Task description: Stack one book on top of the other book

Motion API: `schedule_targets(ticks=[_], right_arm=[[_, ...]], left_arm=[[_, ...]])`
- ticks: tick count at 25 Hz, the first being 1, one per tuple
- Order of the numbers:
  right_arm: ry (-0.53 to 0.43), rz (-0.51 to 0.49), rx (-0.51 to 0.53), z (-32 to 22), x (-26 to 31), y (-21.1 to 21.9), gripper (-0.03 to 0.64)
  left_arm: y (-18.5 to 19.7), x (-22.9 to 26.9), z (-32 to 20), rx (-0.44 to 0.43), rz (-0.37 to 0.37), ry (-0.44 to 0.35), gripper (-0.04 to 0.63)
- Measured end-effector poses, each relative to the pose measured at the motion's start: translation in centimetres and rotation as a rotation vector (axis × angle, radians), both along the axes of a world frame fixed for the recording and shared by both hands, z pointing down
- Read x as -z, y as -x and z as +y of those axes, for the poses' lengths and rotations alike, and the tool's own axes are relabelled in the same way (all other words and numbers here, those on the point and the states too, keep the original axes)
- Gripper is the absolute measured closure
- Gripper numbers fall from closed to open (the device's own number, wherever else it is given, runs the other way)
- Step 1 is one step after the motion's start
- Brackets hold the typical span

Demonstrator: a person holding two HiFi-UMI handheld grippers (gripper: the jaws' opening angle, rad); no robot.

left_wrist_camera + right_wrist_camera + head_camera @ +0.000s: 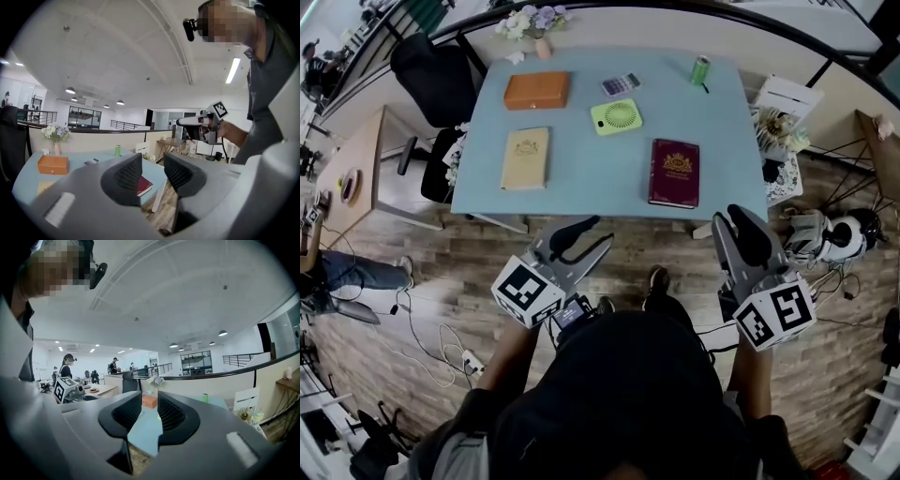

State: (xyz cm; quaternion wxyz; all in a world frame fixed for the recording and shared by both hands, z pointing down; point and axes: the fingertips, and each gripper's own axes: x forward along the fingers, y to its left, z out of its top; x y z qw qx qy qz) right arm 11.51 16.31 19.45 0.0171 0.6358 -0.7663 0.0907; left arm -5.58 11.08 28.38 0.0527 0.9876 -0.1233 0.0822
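Two books lie flat and apart on the light blue table (609, 178): a tan book (525, 157) at the left and a maroon book (674, 172) near the front right edge. Both grippers hover over the wooden floor, short of the table's front edge. My left gripper (586, 240) is open and empty; in the left gripper view the maroon book (144, 185) shows through the gap between its jaws (153, 174). My right gripper (739, 227) is open too, with nothing between its fingers, and looks along the table (145, 432).
On the far half of the table lie an orange box (537, 90), a calculator (620, 84), a green fan (616, 116) and a green can (700, 70). Flowers (534, 19) stand at the back edge. A black chair (431, 70) is at the left, a white chair (787, 94) at the right.
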Motion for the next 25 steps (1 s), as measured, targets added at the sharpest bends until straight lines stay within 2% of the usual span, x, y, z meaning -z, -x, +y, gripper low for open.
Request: schedule_targets(ticks=[8,13,16,25], right_arm=[[0.009,-0.039,0.091,-4.3,-1.4,-4.7,0.512],[0.012,-0.057,0.152,-6.7,-2.0,-6.4,0.512],[0.017,-0.065,0.19,-8.1,-2.3,-7.1,0.512],[0.017,-0.084,0.283,-11.0,-2.8,-8.4,0.512]], left_arm=[[-5.7,0.6,-1.4,0.062,-0.032,0.045,0.405],[-7.3,0.0,-2.6,0.106,-0.039,0.024,0.405],[-8.2,0.2,-3.0,0.149,-0.056,0.052,0.405],[-9.7,0.1,-3.9,0.237,-0.078,0.062,0.405]])
